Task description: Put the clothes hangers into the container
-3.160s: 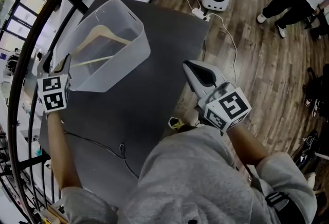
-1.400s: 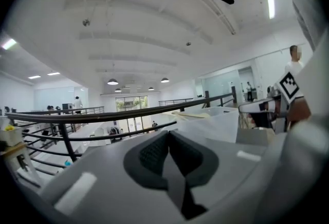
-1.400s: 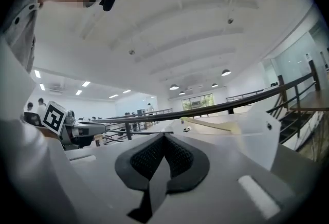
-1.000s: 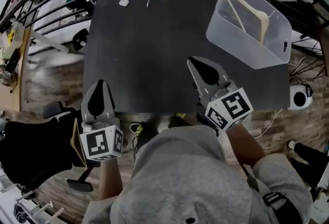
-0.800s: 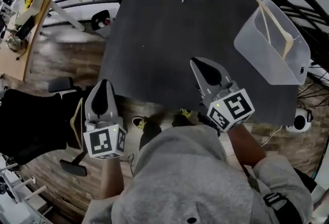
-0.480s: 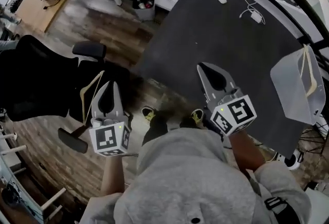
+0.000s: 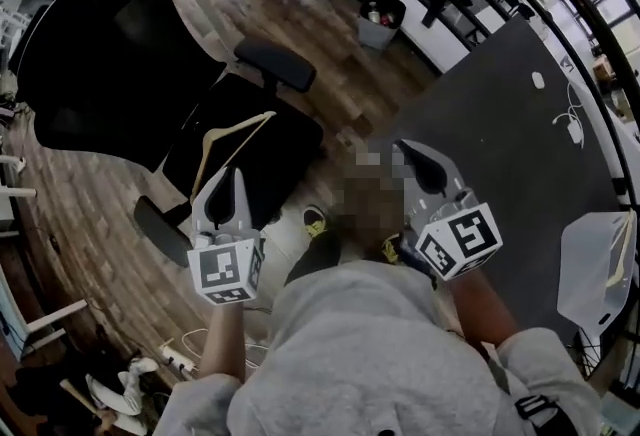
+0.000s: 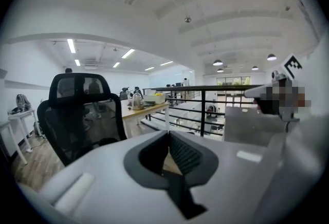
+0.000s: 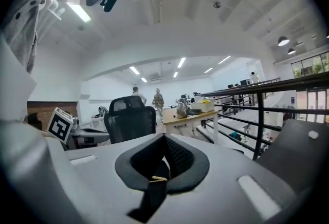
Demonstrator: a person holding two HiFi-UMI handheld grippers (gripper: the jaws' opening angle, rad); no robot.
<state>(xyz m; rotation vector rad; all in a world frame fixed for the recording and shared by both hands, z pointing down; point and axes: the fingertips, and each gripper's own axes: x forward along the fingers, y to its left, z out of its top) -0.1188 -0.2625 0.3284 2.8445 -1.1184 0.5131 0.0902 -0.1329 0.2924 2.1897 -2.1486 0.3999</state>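
Apparently a fetching step is in hand: the left hand-held gripper (image 7: 228, 176) and the right hand-held gripper (image 7: 414, 150) are both closed and empty. The pale wooden clothes hanger (image 7: 224, 138) lies on the black office chair (image 7: 95, 54), well apart from the translucent plastic container (image 7: 582, 274). Next, I judge, one gripper must open around the hanger.

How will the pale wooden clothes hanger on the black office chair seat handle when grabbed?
The pale wooden clothes hanger looks rigid and thin, so it should lift in one piece, probably light. Gripped off centre, it may swing. The black office chair seat is likely padded, so pushing may sink it.
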